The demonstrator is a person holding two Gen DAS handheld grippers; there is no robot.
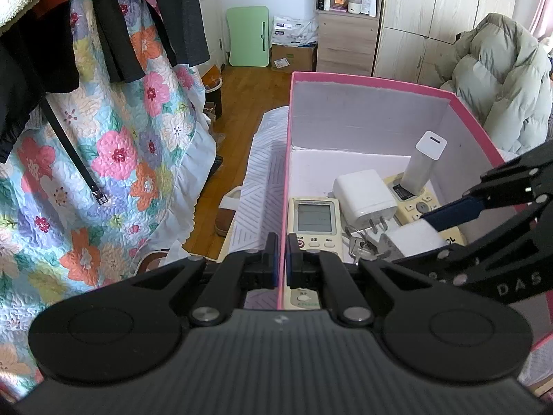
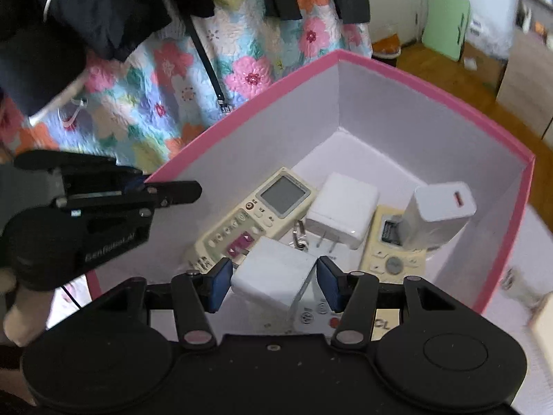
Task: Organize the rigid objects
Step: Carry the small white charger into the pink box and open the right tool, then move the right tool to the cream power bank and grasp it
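Observation:
A pink box (image 1: 380, 81) with white inside walls (image 2: 397, 121) holds two cream remotes (image 1: 314, 218) (image 2: 390, 252), a white plug adapter (image 1: 366, 197) (image 2: 342, 214), a tall white charger (image 1: 423, 162) (image 2: 439, 214) and a metal clip (image 2: 300, 237). My left gripper (image 1: 282, 259) is shut on the box's left wall near its front corner; it also shows in the right wrist view (image 2: 145, 183). My right gripper (image 2: 273, 280) is inside the box with its blue pads on both sides of a white charger cube (image 2: 276, 276) (image 1: 414, 238); small gaps show at the pads.
A floral quilt (image 1: 114, 159) and dark clothes (image 1: 114, 17) hang at the left. The box sits on a striped white cloth (image 1: 259, 186). A wooden floor (image 1: 249, 90), a green folded table (image 1: 249, 36), shelves (image 1: 349, 17) and a padded coat (image 1: 497, 79) lie beyond.

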